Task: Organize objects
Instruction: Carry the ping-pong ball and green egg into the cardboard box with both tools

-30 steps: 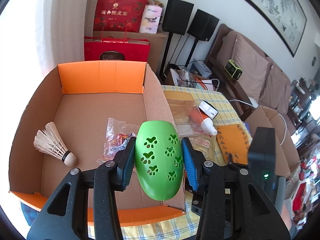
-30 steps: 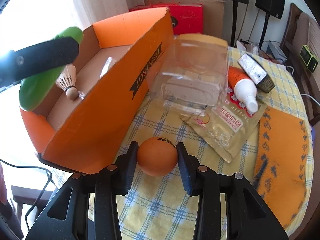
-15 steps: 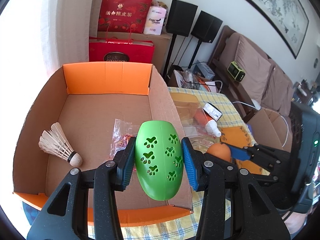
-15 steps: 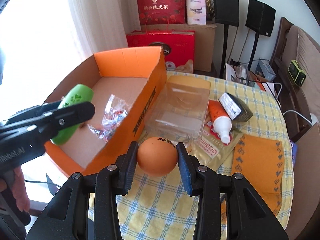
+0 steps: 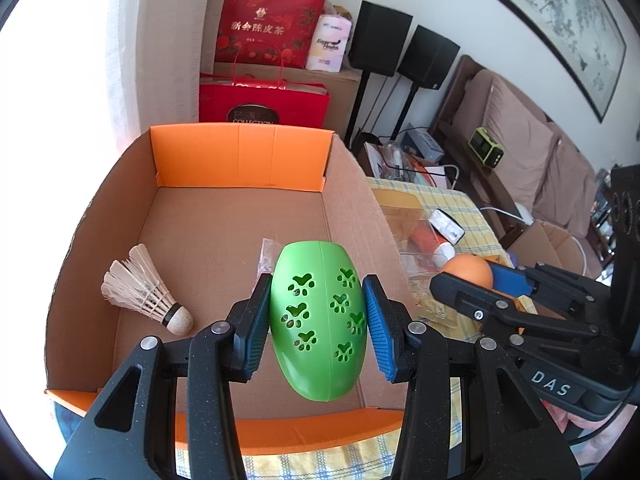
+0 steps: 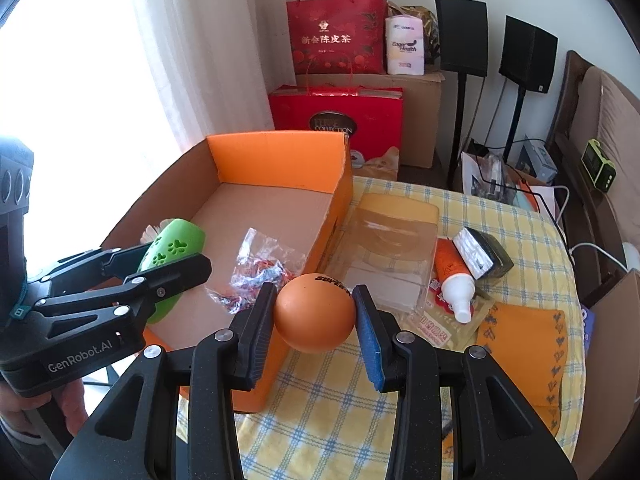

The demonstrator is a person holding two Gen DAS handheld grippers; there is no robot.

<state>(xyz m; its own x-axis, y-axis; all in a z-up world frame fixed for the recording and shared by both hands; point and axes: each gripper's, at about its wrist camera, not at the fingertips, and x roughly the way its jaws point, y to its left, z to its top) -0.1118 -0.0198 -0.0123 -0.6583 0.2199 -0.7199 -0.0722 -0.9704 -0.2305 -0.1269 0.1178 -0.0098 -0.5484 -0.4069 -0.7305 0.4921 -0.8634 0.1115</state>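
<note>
Your left gripper (image 5: 319, 322) had its fingers clenched on the green paw-print capsule (image 5: 319, 320), held above the near end of the cardboard box (image 5: 240, 156). Your right gripper (image 6: 315, 312) gripped the orange ball (image 6: 315, 312) just beside the box's right wall, above the table (image 6: 328, 412). Inside the box lay a shuttlecock (image 5: 144, 292) and a small plastic bag (image 6: 260, 272).

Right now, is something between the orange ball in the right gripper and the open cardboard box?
Only the box's near side wall: the orange ball, held in the right gripper, hangs just outside it. The box top is open.
</note>
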